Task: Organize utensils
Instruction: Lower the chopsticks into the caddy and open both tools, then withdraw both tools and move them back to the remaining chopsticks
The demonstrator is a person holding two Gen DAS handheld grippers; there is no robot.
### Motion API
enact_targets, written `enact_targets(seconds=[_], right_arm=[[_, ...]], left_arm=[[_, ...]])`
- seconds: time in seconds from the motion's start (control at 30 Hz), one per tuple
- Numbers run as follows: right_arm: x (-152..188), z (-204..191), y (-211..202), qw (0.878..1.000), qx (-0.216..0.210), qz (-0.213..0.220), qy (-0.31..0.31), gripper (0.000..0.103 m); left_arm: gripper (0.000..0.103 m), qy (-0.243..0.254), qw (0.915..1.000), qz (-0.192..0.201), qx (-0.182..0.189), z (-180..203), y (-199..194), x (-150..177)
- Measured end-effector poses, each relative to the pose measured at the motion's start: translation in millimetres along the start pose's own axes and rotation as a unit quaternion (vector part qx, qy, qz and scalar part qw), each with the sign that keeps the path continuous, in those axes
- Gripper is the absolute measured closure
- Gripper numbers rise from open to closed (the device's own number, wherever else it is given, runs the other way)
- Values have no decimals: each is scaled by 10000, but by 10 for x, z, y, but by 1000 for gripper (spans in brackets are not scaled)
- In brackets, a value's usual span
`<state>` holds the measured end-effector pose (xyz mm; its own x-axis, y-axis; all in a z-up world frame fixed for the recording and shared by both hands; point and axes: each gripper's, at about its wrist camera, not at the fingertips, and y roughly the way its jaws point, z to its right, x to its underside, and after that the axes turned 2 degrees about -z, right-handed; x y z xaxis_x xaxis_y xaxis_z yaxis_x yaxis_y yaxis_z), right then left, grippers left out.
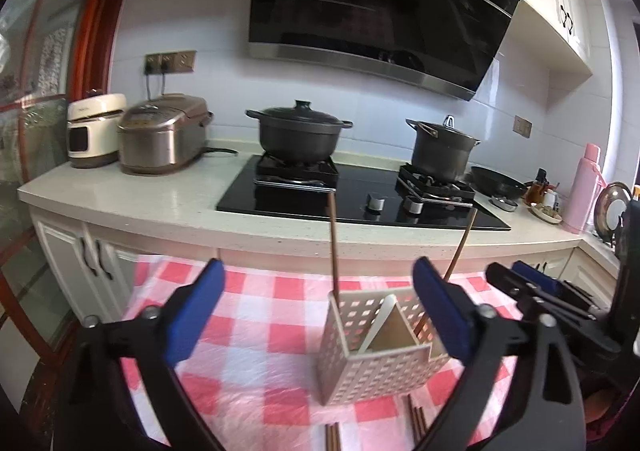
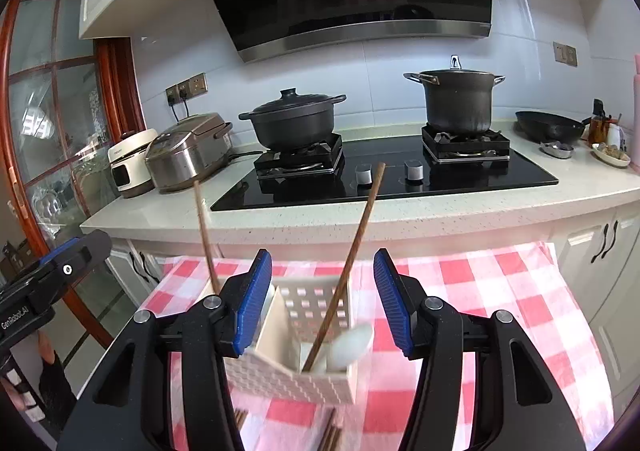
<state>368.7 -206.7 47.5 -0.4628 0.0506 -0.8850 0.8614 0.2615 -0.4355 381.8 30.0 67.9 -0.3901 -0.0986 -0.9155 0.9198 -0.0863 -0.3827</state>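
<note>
Both my hand-held grippers — left (image 1: 316, 315), right (image 2: 322, 301) — hang released over the caddy (image 1: 376, 367); only the right view shows its spoon (image 2: 348, 347).

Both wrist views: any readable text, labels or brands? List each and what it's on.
"GenRobot.AI": on the left gripper body, at the left edge of the right wrist view.
White cooker: brand mark on the lid front, too small to read.
Range hood: white sticker at its top right corner, too blurred to read.
Steel cooker: control panel print unreadable.
Nothing else legible.
</note>
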Motion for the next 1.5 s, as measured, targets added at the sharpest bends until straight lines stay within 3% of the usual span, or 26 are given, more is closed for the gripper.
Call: enact_targets(seconds=[0.2, 0.63, 1.1, 1.3, 1.5], right_arm=[[396, -31, -263, 9999, 57, -68, -65, 50], [1324, -68, -338, 9964, 256, -811, -70, 49], [1765, -33, -152, 9868, 442, -1556, 52, 50], [1813, -59, 36, 9795, 514, -1949, -17, 72], [1782, -102, 182, 9751, 604, -2132, -35, 81]], left_arm=[[5, 131, 9997, 51, -211, -71, -316, 336], [5, 643, 9954, -454, -555, -22, -483, 1265], [5, 479, 9903, -1193, -528, -231, -347, 1828], [5, 588, 9889, -1232, -589, -216, -348, 1885], [5, 591, 9880, -1308, -564, -228, -297, 1886]])
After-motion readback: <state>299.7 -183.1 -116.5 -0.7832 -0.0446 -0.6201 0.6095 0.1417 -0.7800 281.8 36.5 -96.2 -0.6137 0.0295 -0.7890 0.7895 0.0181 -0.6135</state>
